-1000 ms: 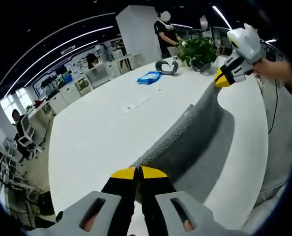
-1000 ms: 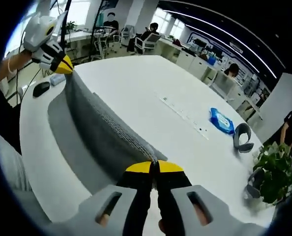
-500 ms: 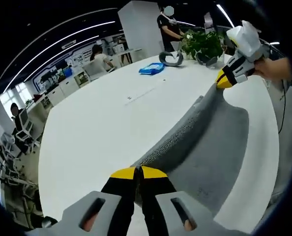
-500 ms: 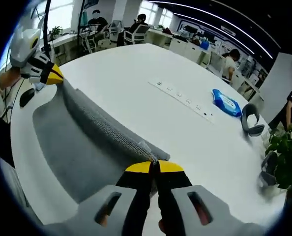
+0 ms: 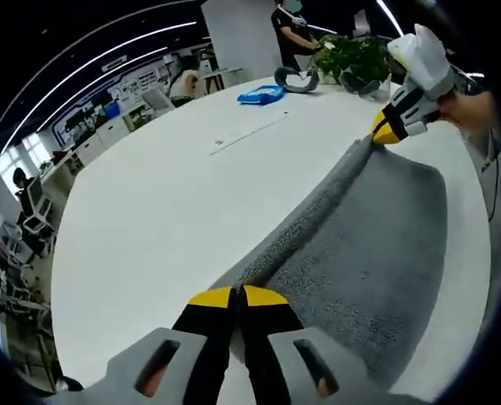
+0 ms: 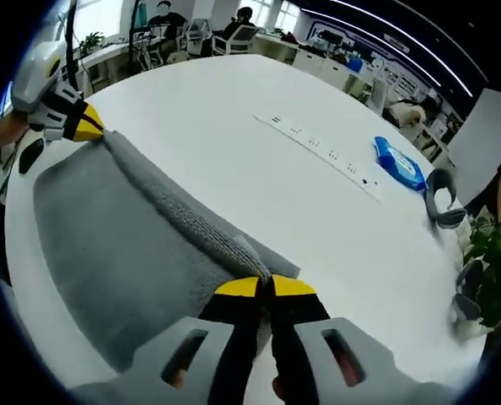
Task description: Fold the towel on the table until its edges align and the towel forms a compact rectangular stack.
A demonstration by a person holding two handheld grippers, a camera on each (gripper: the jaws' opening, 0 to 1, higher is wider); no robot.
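Holding: both grippers pinch the same long edge of the grey towel (image 5: pixel 352 245), one at each end.
Left gripper (image 5: pixel 237 295): bottom centre of the left gripper view, jaws clenched on a towel corner.
Right gripper (image 6: pixel 264 287): bottom centre of the right gripper view, jaws clenched on the other corner.
Towel: stretched between the two grippers, pinched edge raised as a ridge, rest spread flat on the white desk (image 5: pixel 158 211); lower right in the left gripper view, lower left in the right gripper view.
Cross-views: right gripper at upper right of the left gripper view; left gripper at upper left of the right gripper view.
Desk extras: blue packet (image 6: pixel 399 164), grey headset (image 6: pixel 443 202), potted plant (image 6: pixel 495 270) along the right of the right gripper view.
Background: office, people seated and standing.
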